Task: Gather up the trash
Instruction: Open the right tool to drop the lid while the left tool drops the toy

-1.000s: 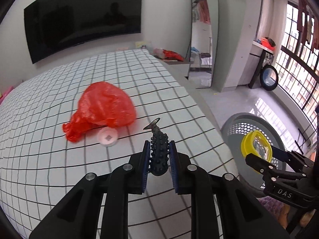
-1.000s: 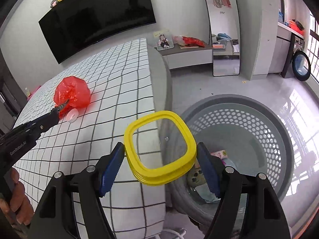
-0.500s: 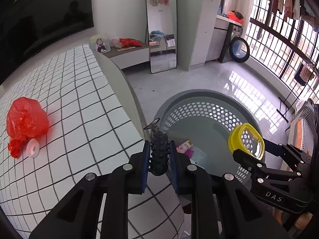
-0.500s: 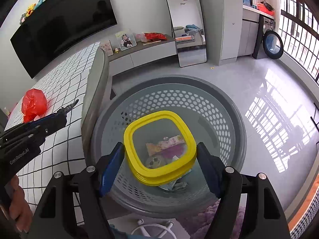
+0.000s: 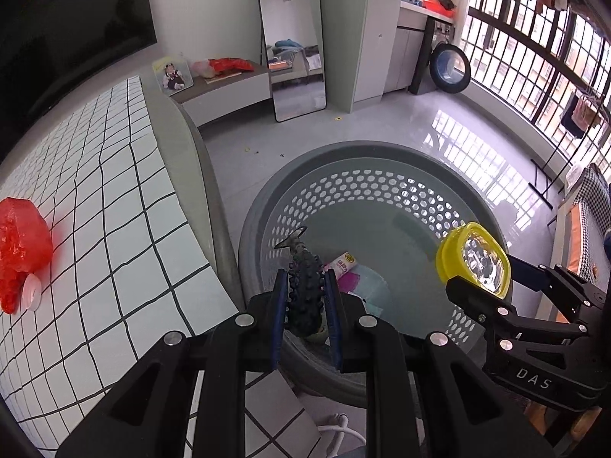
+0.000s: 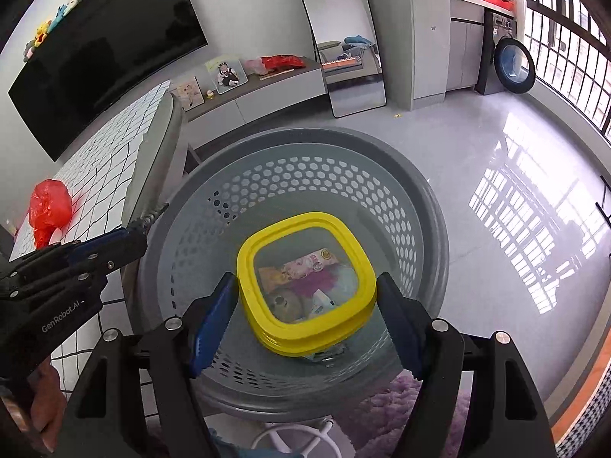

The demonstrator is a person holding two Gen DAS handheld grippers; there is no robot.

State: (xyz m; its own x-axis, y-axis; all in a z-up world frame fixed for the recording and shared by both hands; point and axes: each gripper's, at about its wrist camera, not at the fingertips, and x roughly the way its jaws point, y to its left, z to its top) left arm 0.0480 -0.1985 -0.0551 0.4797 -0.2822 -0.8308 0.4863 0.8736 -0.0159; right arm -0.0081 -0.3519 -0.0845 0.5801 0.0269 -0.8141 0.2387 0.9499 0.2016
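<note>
Red bag on checked bed

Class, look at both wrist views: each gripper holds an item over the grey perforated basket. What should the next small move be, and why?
Probably open the right gripper to drop the yellow-rimmed clear square lid. It hangs well inside the rim of the round grey perforated basket, above trash already lying there. The left gripper, shut on the dark knobbly toy, sits nearer the rim.

Round grey perforated plastic basket: matt. Square yellow plastic lid: smooth rim, clear glossy pane. Dark knobbly object: rough, possibly rubber. Crumpled red plastic bag: shiny. Grey floor: polished.
</note>
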